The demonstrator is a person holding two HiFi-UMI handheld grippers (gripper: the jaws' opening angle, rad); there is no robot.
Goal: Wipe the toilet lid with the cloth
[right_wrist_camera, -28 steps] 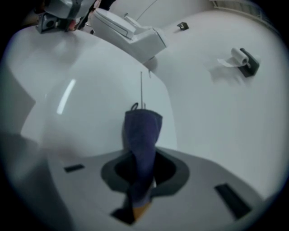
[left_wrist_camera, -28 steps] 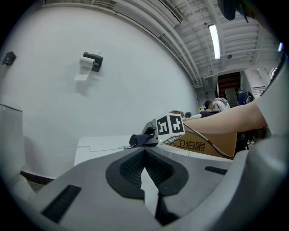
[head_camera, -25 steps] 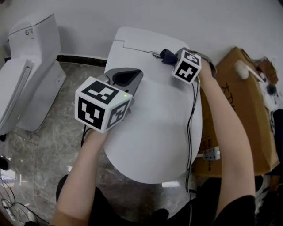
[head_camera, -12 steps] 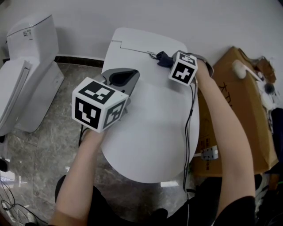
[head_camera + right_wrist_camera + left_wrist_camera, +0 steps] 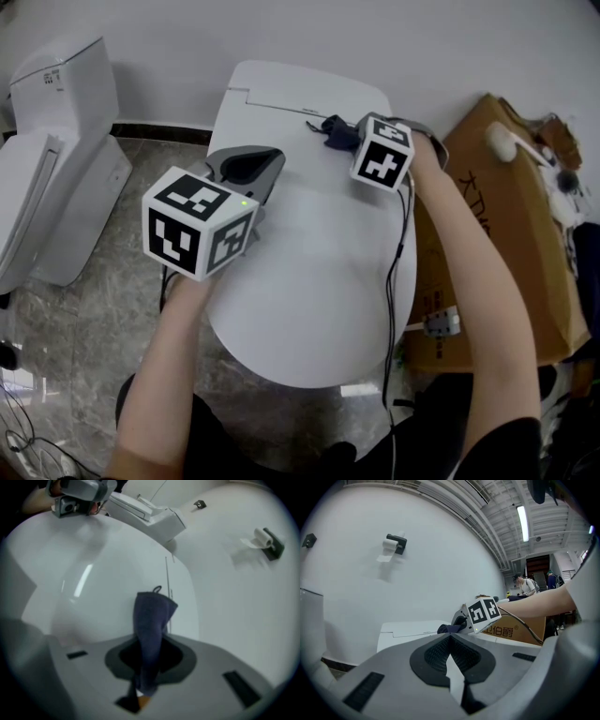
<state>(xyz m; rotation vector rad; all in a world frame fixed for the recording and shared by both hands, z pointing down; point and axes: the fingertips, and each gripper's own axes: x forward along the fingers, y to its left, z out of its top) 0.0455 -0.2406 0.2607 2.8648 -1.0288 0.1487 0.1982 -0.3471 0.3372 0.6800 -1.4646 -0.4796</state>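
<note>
R gripper (image 5: 149, 641) clamps dark blue fabric cloth (image 5: 152, 613); L gripper (image 5: 450, 644) closed, empty. Press hard, you'll scrape glossy white toilet lid (image 5: 319, 272).

The left gripper (image 5: 246, 167) is held with jaws closed on nothing. The dark blue cloth (image 5: 151, 620) is clamped by the right gripper (image 5: 349, 137), with the right arm (image 5: 478, 281) outstretched.

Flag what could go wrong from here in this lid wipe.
The right gripper pinches the cloth as a narrow bunch, so it may slip out or wipe only a thin strip of the toilet lid. The cable hanging beside the lid's edge could snag or drag.
</note>
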